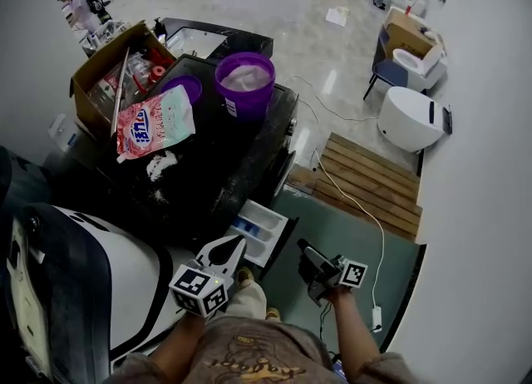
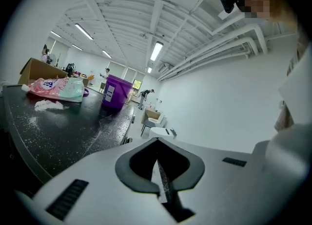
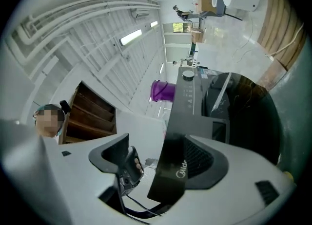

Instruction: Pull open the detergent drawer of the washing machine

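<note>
Black plastic, the front panel of the detergent drawer with its Midea logo, is standing between the jaws of the right gripper. Those jaws are sitting apart. The panel is lying close against the jaw at 3 o'clock, and I am seeing a clear gap on the 9 o'clock side. Behind the panel, the washing machine is filling the right gripper view toward 2 o'clock, with a purple bucket showing at 12 o'clock.

The left gripper is keeping its jaws pressed together tip to tip, with nothing between them. It is looking along the speckled black top of the washing machine. At 10 o'clock I am picking out the purple bucket, a pink detergent bag and a patch of spilled white powder.

In the head view, the detergent drawer is standing out of the machine's front, its white compartments and blue insert open to the camera. The left gripper is hovering just beside it at 7 o'clock. The right gripper is sitting near it at 4 o'clock, over a green floor mat. Further out, at 11 o'clock, a cardboard box is resting on the machine's top. A wooden pallet is lying on the floor at 2 o'clock.
</note>
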{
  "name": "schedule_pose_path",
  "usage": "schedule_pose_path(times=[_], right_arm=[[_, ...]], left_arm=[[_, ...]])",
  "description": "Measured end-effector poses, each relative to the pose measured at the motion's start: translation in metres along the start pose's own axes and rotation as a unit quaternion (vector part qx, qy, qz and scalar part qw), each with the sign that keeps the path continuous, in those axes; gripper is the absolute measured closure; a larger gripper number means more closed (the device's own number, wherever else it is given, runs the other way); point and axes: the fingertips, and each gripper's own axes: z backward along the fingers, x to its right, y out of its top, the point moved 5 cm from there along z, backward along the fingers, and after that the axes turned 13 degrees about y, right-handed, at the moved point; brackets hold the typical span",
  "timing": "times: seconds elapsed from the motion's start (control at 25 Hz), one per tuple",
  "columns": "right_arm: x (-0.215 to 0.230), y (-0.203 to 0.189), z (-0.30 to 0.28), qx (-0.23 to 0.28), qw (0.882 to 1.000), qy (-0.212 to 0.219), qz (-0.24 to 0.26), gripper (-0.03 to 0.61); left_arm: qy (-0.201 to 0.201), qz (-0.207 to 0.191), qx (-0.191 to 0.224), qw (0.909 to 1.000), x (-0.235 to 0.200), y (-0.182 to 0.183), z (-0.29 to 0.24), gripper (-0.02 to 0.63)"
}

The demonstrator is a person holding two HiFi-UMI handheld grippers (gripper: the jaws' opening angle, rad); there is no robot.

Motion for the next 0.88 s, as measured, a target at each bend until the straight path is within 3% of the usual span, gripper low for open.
schedule_pose_path(times=[0.24, 0.4, 0.68, 0.88], right_arm=[[-0.044, 0.024, -0.026, -0.011, 0.997, -0.018, 0.076, 0.247], [-0.059, 0.031, -0.03, -0.014, 0.988, -0.079, 0.134, 0.28], [-0.1, 0.041, -0.046, -0.041, 0.956, -0.135, 0.256, 0.346], [-0.124, 0.041, -0.053, -0.05, 0.922, -0.183, 0.338, 0.416]], left_arm=[[-0.012, -0.014, -0.001, 0.9998, -0.002, 0.016, -0.009, 0.592], [-0.026, -0.011, 0.011, 0.9995, 0.001, 0.032, -0.013, 0.592], [-0.032, -0.024, 0.026, 0.9988, 0.002, 0.049, -0.014, 0.592], [-0.03, -0.022, 0.038, 0.9985, 0.001, 0.058, -0.01, 0.592]])
